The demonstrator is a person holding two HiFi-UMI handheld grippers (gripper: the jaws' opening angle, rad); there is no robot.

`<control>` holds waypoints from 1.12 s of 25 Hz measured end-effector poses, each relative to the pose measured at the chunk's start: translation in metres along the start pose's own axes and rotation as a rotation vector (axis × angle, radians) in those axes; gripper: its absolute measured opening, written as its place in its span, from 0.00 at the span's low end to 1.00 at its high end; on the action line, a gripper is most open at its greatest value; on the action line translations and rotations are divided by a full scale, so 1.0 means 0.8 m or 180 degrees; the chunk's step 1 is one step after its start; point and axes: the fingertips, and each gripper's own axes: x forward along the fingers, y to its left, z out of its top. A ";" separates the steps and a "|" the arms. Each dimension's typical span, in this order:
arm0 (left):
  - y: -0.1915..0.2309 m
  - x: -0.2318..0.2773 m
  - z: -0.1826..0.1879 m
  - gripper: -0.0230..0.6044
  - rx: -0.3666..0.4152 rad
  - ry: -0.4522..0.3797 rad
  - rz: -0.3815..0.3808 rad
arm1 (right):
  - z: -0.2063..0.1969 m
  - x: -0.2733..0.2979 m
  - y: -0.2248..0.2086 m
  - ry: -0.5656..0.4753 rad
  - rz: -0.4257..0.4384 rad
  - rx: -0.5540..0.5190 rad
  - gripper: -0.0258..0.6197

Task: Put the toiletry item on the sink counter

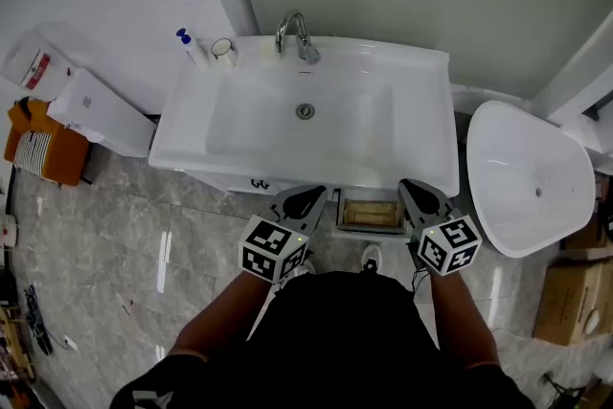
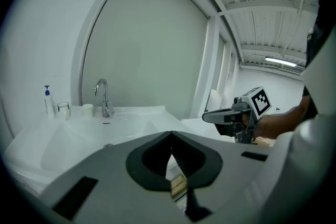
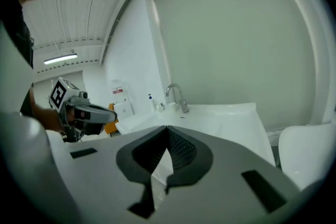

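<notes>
A white bottle with a blue pump [image 1: 190, 46] stands on the sink counter [image 1: 421, 62] at its back left corner, next to a clear glass [image 1: 223, 50]. It shows small in the left gripper view as the pump bottle [image 2: 48, 102] and in the right gripper view as the pump bottle [image 3: 150, 102]. My left gripper [image 1: 305, 200] and right gripper [image 1: 421, 195] hover side by side at the front edge of the sink, both pointing toward the faucet [image 1: 296, 34]. The left gripper [image 2: 170, 136] has its jaws shut with nothing in them. The right gripper [image 3: 167, 128] is shut and empty too.
An open drawer [image 1: 370, 215] with a tan inside sits under the sink between the grippers. A white toilet [image 1: 527, 177] stands to the right, a cardboard box [image 1: 570, 302] beyond it. A white bin [image 1: 96, 110] and an orange bag [image 1: 43, 144] stand at the left.
</notes>
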 end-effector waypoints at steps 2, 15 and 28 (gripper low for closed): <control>-0.002 0.000 0.006 0.04 0.0013 -0.0042 -0.0008 | 0.011 -0.013 -0.008 -0.0132 -0.0077 0.0043 0.04; -0.006 0.005 -0.006 0.04 0.0025 0.0003 -0.0046 | -0.013 -0.036 -0.018 -0.0292 -0.0235 0.0308 0.04; 0.000 -0.005 -0.004 0.04 0.0015 -0.0038 -0.0103 | -0.019 -0.026 0.008 -0.0143 -0.0233 0.0224 0.04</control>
